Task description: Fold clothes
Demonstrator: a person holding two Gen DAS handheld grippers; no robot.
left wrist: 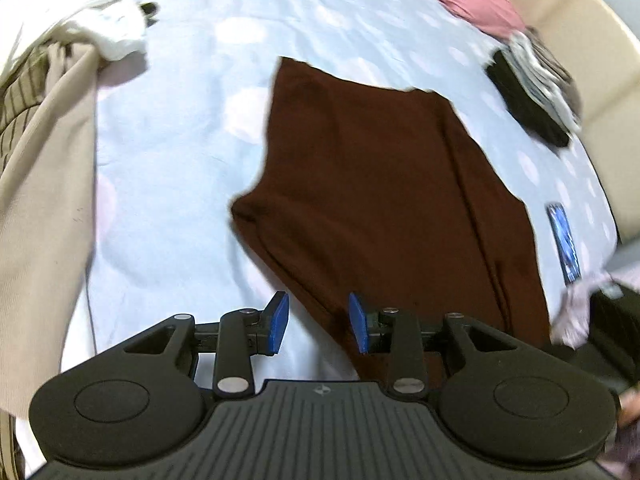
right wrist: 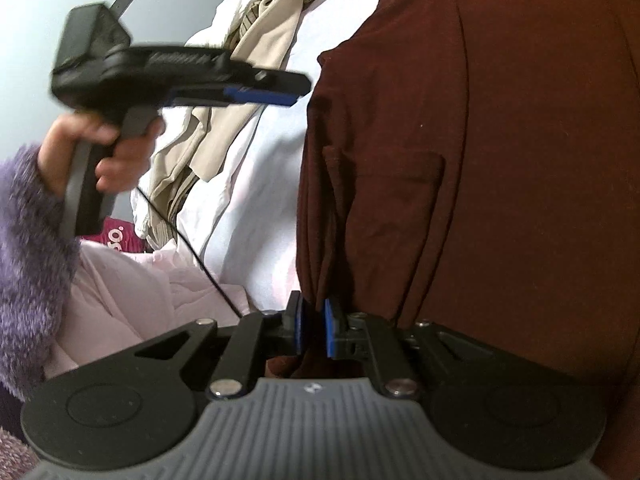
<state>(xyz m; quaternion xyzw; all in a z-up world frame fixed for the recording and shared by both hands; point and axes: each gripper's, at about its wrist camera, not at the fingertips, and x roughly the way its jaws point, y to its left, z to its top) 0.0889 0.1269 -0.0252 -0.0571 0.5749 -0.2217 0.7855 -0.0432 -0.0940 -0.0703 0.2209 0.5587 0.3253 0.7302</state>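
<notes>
On the pale dotted bedsheet (left wrist: 180, 128), a dark brown garment (left wrist: 380, 184) lies spread flat.

At left sits a heap of beige and white clothes (left wrist: 48, 128); the left gripper (left wrist: 318, 322) hovers over the garment's near edge, jaws apart and empty. Right of the garment lie a phone (left wrist: 564, 236) and a dark folded stack (left wrist: 528, 96). The right gripper (right wrist: 314, 328) is nearly closed, pinching a fold of the brown cloth.

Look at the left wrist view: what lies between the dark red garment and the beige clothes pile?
Only bare bedsheet, pale blue with faint spots, separates the dark red garment from the beige clothes pile in that view.
</notes>
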